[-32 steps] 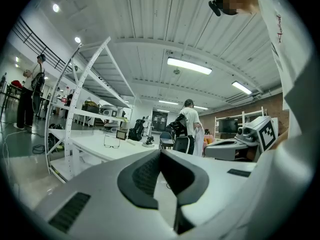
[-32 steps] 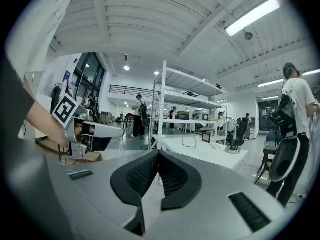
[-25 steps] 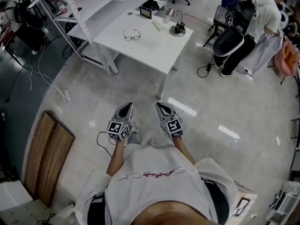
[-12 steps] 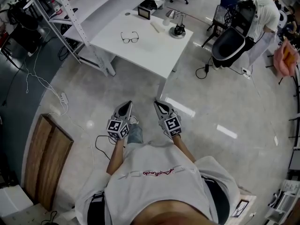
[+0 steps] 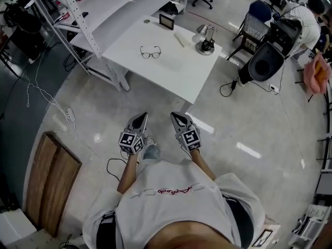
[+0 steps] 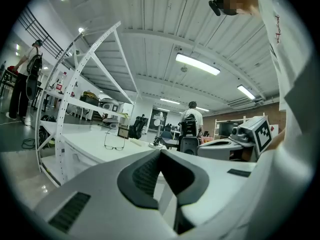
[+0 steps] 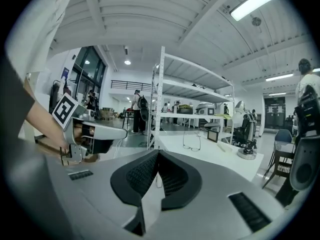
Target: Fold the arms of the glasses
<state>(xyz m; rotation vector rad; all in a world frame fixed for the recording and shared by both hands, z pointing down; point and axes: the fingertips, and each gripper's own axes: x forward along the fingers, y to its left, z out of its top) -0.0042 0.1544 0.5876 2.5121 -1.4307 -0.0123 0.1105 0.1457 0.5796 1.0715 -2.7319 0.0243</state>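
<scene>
Done: nothing is folded yet.
Glasses [image 5: 150, 52]: seen unfolded on the table [image 5: 176, 74], twelve o'clock, well apart.
Left gripper [image 5: 140, 117]: jaws pressed together, nothing held.
Right gripper [image 5: 176, 117]: likewise.

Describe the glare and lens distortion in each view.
Head view: white streaks of reflected light glare on the glossy grey floor. Left gripper view: fisheye bows the white perforated shelf post into an arc. Right gripper view: the ceiling strip light is blown out; corners go black.
</scene>
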